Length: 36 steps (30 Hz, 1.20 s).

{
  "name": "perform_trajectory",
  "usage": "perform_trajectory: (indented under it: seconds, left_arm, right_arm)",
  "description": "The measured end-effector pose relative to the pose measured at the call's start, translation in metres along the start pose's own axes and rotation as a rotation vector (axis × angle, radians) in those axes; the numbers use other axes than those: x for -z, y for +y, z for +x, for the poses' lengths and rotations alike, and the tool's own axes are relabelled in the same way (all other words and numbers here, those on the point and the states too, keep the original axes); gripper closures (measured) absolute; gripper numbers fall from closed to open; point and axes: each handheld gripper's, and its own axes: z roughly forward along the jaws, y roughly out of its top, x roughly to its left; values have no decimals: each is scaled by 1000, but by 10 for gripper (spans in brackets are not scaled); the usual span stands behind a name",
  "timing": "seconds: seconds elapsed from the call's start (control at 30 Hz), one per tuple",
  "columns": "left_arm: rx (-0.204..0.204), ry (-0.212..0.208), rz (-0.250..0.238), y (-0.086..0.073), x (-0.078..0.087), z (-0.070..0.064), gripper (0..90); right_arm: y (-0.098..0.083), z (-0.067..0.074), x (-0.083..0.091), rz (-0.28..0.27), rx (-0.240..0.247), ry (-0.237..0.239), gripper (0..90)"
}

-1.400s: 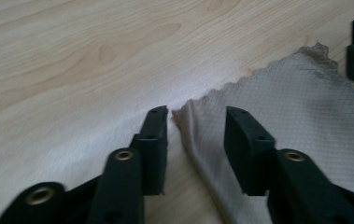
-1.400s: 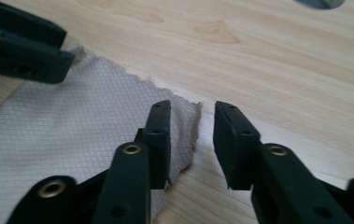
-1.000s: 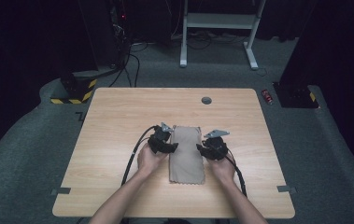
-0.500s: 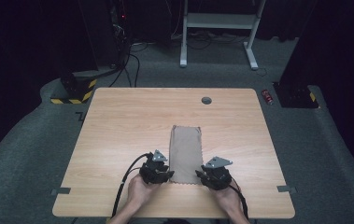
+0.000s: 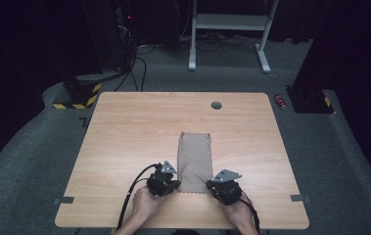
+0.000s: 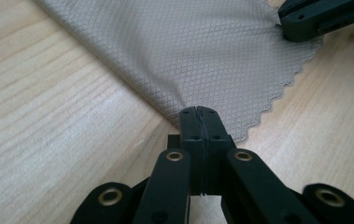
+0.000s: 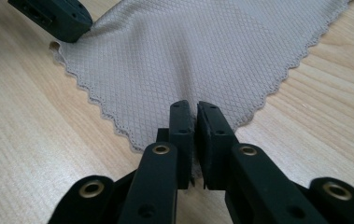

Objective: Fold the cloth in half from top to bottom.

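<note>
On the near middle of the tabletop (image 5: 124, 127), a narrow grey cloth (image 5: 196, 159), lying flat, long side running near to far, scalloped short edge nearest. Folded into a strip, diamond-weave texture plain in both gripper views.

At the cloth's near left corner, left tongs (image 5: 171, 183), clenched on that corner. In the left gripper view, left tongs (image 6: 198, 112) with jaws pressed together, cloth (image 6: 188, 56) pinched at the tips, fabric pulled into a slight ridge just ahead. Jaws just closed onto the corner.

At the near right corner, right tongs (image 5: 216, 186), grasping the cloth too. In the right gripper view, right tongs (image 7: 194, 108) nearly together, a thin slot left between the jaws, cloth (image 7: 198, 51) edge caught in it and puckered above. Jaws just closing here as well.

Each tongs visible in the other's view as a black tip on the opposite corner: upper right in the left gripper view, upper left in the right gripper view.

Behind the tongs, left hand (image 5: 143, 205) and right hand (image 5: 237, 213), coming in from the near edge. Black cable (image 5: 129, 200) trailing from the left tongs toward the near edge.

Far side of the tabletop: a small round grey grommet (image 5: 216, 105), well apart from the cloth.
</note>
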Motion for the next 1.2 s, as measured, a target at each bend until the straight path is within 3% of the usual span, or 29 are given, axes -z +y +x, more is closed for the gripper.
perform_trajectory:
  seconds: [0.17, 0.3, 0.4, 0.57, 0.83, 1.0, 1.2]
  left_arm:
    - [10, -7, 11, -4, 4, 0, 900]
    - [33, -24, 1, -6, 4, 3, 893]
    - [43, -14, -23, -5, 5, 5, 753]
    - [92, 55, -85, 4, 7, 19, 602]
    - [174, 121, -146, 29, -9, 57, 541]
    - [159, 159, -167, 52, -18, 71, 520]
    - [170, 167, -173, 78, -31, 82, 505]
  right_arm:
    - [0, 7, 2, 11, 16, 6, 847]
    - [0, 7, 2, 10, 13, 7, 791]
    - [1, 1, 1, 1, -10, 15, 740]
    - [10, -18, 0, -27, -65, -2, 736]
    - [33, -59, -16, -70, -162, -35, 737]
    - [46, -77, -27, -80, -164, -82, 729]
    - [61, -93, -36, -88, -212, -75, 722]
